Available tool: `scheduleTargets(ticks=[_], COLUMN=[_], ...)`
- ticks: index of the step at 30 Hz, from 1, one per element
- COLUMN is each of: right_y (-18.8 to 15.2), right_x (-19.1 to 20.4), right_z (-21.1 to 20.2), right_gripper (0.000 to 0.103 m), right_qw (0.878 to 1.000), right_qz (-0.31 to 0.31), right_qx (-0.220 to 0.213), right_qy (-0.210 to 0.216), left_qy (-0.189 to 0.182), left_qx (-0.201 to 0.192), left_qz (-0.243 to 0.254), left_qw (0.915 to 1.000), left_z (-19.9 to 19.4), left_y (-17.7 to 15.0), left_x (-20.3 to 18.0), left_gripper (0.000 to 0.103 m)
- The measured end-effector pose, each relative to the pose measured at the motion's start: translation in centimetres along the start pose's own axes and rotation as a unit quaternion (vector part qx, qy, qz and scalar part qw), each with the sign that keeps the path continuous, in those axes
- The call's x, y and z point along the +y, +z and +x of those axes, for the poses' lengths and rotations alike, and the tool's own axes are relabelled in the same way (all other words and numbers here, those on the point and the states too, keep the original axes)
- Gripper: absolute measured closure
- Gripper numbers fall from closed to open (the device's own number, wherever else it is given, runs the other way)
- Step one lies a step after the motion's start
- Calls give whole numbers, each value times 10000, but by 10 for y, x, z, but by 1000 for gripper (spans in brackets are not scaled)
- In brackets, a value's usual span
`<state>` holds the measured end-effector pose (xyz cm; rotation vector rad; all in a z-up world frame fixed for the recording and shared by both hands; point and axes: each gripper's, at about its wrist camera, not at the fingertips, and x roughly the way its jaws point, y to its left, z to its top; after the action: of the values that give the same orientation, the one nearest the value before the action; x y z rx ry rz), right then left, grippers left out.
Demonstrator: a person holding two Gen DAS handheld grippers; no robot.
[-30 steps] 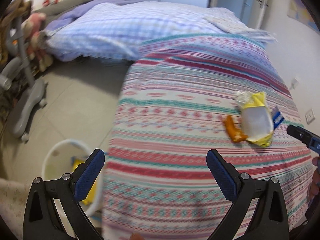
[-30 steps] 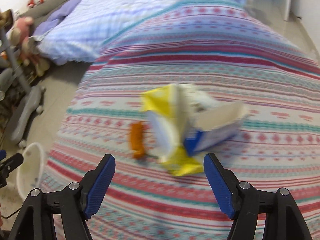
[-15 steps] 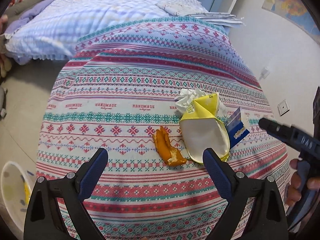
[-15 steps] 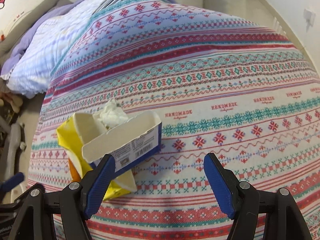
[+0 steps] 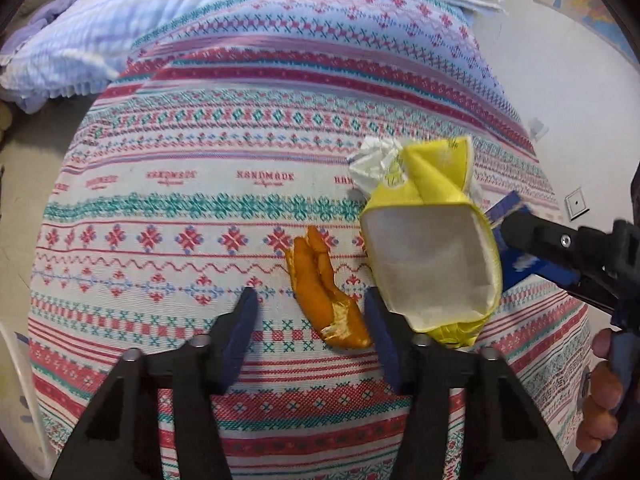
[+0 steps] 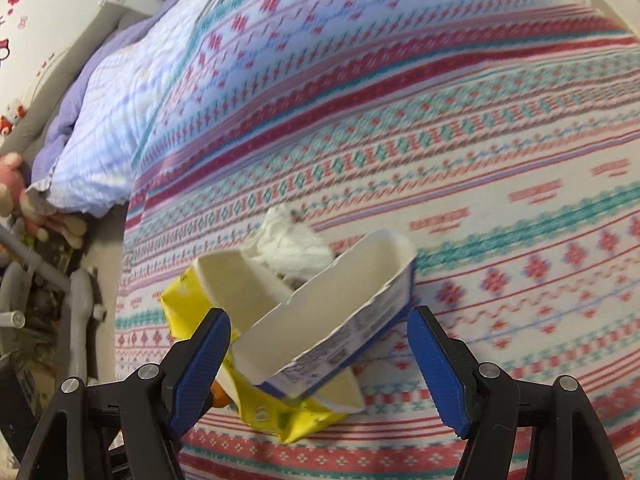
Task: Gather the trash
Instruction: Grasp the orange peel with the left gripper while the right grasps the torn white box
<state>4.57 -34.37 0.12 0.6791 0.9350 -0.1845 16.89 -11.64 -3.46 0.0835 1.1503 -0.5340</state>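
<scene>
Orange peel (image 5: 326, 300) clear in L view only, hidden in R.

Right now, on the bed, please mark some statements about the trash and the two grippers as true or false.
1. The orange peel lies between the left gripper fingers. True.
2. The left gripper is clamped on the yellow bag. False: its jaws have just been closing, around the peel; the yellow bag lies beside it.
3. The right gripper is open at the blue box. True.
4. A white tissue lies behind the box. True.
5. The trash lies on the floor. False: it lies on the blanket.
</scene>
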Motion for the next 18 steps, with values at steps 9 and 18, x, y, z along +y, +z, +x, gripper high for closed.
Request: scheduleTargets(ticks=[9,18], right_y=[-10,-25], right_x=[-29,-30], right_z=[1,-26], right_gripper=[69,81], right_qw=[9990,9983], right_qz=[-47,-262], right_qx=[309,250], right_qy=[-333,-467], left_qy=[66,144], left_qx=[-65,-68], left_qz=[384,212], left_qw=[9992,9996], left_z=[1,-14], left_y=[-5,-15], left_x=[-19,-12], left_gripper=[82,88])
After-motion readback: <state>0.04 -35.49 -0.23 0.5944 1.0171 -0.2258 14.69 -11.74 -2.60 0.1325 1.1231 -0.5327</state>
